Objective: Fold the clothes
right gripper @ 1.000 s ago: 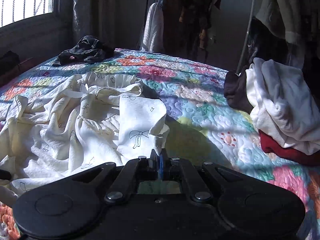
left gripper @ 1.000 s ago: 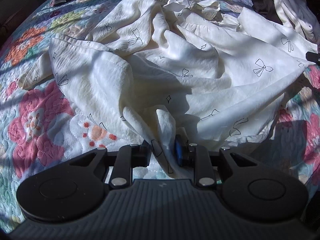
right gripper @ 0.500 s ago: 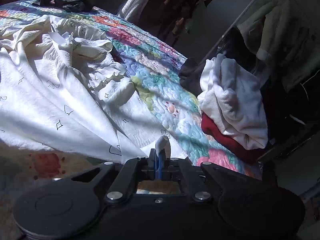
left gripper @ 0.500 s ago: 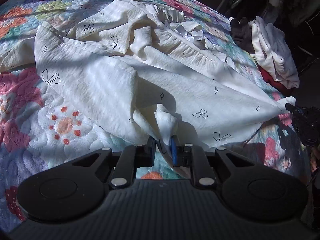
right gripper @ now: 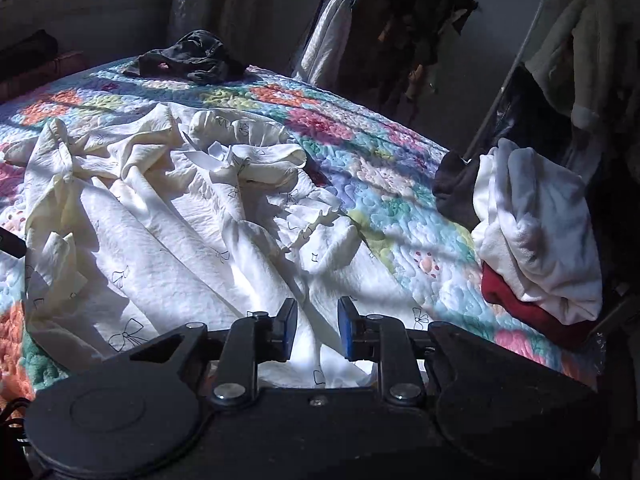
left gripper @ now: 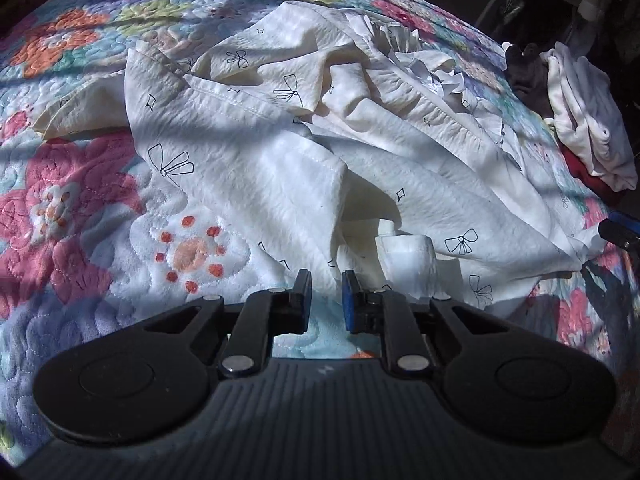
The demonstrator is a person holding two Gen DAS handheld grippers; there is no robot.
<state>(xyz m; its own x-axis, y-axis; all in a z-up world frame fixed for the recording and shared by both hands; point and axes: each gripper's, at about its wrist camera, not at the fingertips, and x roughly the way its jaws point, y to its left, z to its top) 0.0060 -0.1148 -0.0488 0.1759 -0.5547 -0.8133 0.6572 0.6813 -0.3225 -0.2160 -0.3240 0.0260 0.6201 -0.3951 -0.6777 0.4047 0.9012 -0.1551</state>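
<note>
A cream garment with small black bow prints lies crumpled and partly spread on the flowered quilt; it also shows in the right wrist view. My left gripper is open and empty at the garment's near hem, with a bunched fold just to its right. My right gripper is open over the garment's near edge, cloth lying loose between and below the jaws. The right gripper's tip shows at the right edge of the left wrist view.
A pile of white and red clothes and a dark item sit at the bed's right edge. A black garment lies at the far side. A rack of hanging clothes stands behind the bed.
Both grippers were shut on the garment's edge and pulled it out across the quilt. Now both have opened and the cloth has dropped free.
</note>
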